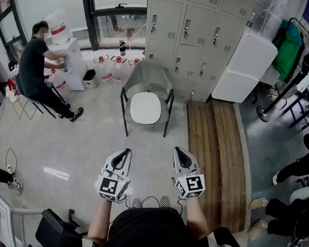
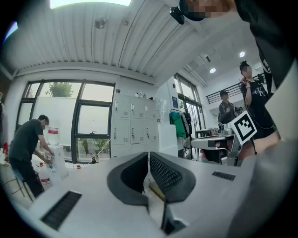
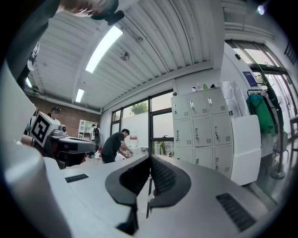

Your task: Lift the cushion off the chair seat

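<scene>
So both tools are just held out level in front of the person, side by side with a gap between them, nowhere near the target. The left tool (image 1: pixel 125 152) has its jaws pressed together with nothing in them; its own view shows the two black ribbed pads meeting at the tip. Same deal with the right tool (image 1: pixel 180 150): jaws closed tight on nothing. The cushion (image 1: pixel 145 108) is a white, rounded pad lying flat on the seat of the chair (image 1: pixel 147 75), a grey armchair with dark thin legs that stands on the pale floor (image 1: pixel 88 150), well ahead of both tools and roughly in line with the gap between them. Right behind the chair is a wall of grey lockers (image 1: pixel 190 19), and to its right a strip of wooden planks (image 1: pixel 216 153) runs along the floor. Off to the left, well away from the chair, a person (image 1: pixel 33 65) in a dark top sits bent toward a white water dispenser (image 1: pixel 73 60), with a few clear bottles (image 1: pixel 109 68) with red caps on the floor by the window between the dispenser and the chair. Nothing is touching the cushion, and it isn't lifted.
</scene>
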A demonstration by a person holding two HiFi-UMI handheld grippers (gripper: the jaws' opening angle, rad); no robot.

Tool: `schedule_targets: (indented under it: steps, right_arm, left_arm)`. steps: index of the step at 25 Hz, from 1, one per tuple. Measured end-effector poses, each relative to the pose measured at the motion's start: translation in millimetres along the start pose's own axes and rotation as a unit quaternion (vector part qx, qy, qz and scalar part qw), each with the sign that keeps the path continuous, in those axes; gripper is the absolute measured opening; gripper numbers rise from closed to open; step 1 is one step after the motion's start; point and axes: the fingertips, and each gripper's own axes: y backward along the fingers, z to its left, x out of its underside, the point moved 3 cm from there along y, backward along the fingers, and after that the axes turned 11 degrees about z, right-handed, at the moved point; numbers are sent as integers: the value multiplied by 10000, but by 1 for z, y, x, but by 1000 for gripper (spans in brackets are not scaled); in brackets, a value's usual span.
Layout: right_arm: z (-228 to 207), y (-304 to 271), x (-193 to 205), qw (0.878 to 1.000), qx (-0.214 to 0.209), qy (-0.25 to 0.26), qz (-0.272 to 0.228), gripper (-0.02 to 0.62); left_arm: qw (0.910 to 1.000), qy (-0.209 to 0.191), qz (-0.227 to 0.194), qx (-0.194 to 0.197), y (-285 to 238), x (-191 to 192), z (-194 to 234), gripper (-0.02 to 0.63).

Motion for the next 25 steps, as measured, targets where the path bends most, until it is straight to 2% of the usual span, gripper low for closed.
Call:
schedule_targets:
  steps: [10, 21, 25]
  right_arm:
    - [25, -7, -2, 10000, -49, 44, 22, 29]
    - [87, -35, -1, 9998, 35, 102, 170, 29]
    - [111, -48, -1, 9997, 20, 105, 206, 31]
  left_arm:
    - [10000, 13, -26, 52, 11, 3, 15, 28]
    - [9997, 156, -79, 150, 38, 26, 67, 28]
    - [9997, 94, 19, 205, 47, 31, 86, 28]
